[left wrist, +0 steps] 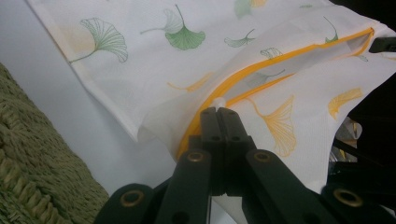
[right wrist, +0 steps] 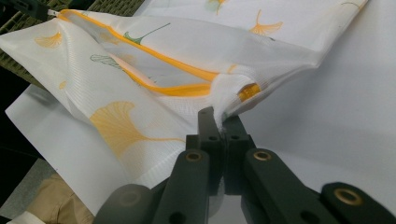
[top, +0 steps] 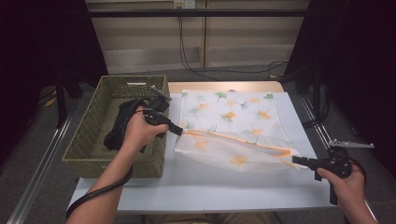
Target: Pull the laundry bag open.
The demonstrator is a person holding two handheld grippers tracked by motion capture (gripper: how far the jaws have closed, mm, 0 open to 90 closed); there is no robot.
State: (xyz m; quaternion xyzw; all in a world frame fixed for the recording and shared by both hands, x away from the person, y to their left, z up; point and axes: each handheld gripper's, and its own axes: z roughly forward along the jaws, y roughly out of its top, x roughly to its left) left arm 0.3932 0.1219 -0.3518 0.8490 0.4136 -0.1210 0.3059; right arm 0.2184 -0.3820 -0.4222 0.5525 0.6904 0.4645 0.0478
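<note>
Just past the left tongs (left wrist: 218,112), the white zipper pull (left wrist: 218,101) is half covered by their tips, so its shape is unclear. What lies inside the mesh bag (top: 233,151) between both tongs cannot be told. Left of the left tongs, the dark cloth (top: 122,122) in the basket (top: 88,140) is partly covered by the hand (top: 137,133).

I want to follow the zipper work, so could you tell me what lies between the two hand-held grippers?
In the high view, the mesh bag's orange zipper stretches between the left hand-held gripper and the right hand-held gripper.

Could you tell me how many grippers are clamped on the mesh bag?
2: the left gripper at the bag's zipper end by the basket, the right gripper at its opposite corner.
</note>
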